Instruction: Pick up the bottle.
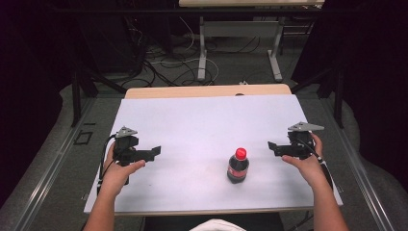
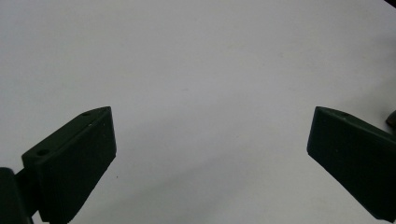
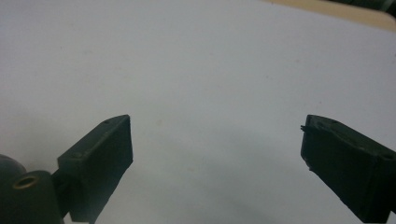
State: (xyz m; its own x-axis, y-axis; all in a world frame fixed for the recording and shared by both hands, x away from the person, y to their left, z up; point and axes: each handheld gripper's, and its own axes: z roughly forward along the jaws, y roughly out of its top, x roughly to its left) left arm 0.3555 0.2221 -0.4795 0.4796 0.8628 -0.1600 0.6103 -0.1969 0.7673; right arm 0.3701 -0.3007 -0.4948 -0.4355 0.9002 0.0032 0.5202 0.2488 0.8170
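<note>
- We are looking into a dim room: a grey floor with tangled cables (image 1: 166,67) lying on it, and one other table (image 1: 250,4) standing at the far end.
- We are working at one table whose white sheet (image 1: 202,120) is covering nearly all of it; a wooden edge (image 1: 192,90) is showing along the far side.
- We are counting two hands, each holding one gripper.
- The left gripper (image 1: 155,151) is hovering over the sheet's left part, its jaws spread wide with nothing between them.
- The right gripper (image 1: 272,147) is hovering at the right, jaws likewise spread and empty.
- One cola bottle (image 1: 238,166) with a red cap is standing upright between them, nearer the right gripper, touching neither.
</note>
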